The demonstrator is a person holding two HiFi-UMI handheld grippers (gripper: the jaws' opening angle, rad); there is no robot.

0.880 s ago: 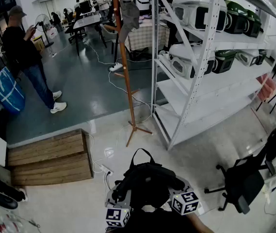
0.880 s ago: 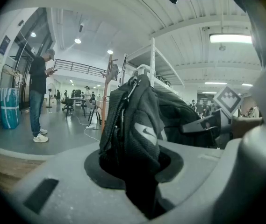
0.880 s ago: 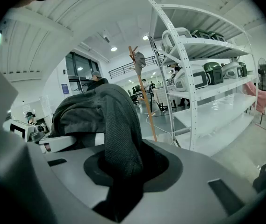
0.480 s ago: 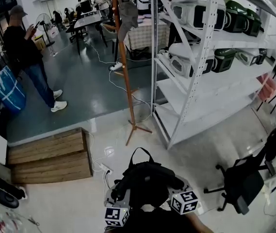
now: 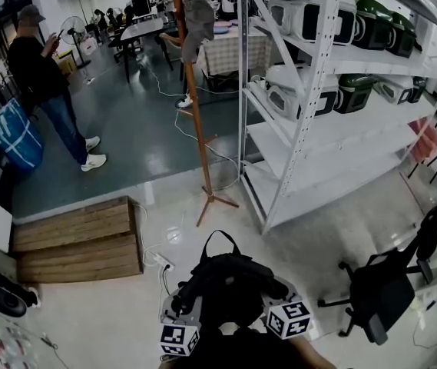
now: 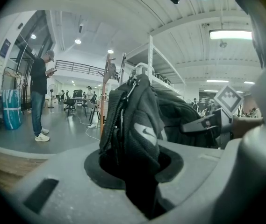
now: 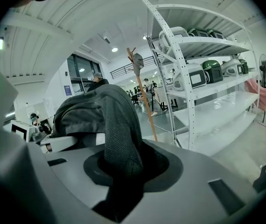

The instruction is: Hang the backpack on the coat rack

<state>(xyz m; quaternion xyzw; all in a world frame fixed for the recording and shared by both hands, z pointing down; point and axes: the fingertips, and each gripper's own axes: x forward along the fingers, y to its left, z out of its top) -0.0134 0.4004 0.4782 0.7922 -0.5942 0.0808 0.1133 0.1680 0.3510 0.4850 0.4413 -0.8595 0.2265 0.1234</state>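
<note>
A wide hall takes up the scene. Its far half has a dark grey floor (image 5: 126, 137), and its near half a pale speckled floor (image 5: 318, 229) that sits lower, below a white edge. A tall white metal shelving unit (image 5: 310, 121) stands on the pale floor at the right, with white and green appliances (image 5: 310, 18) on its upper shelves and its lower shelves bare. A stepped wooden platform (image 5: 76, 241) lies against the edge at the left.

The wooden coat rack (image 5: 195, 121) stands just left of the shelving, its feet on the pale floor near the edge, and a grey garment (image 5: 197, 21) hangs from its top. A black office chair (image 5: 391, 283) stands at the lower right. Tables and chairs (image 5: 141, 29) fill the back of the hall. A person (image 5: 41, 83) stands on the dark floor at the left, beside a blue bag (image 5: 14, 137).

The black backpack (image 5: 230, 287) is held up above the pale floor at the bottom of the head view, well apart from the rack. The left gripper (image 6: 133, 171) is clamped on one of its black straps and the right gripper (image 7: 123, 171) is clamped on another. A white power strip (image 5: 160, 261) lies on the floor near the platform.
</note>
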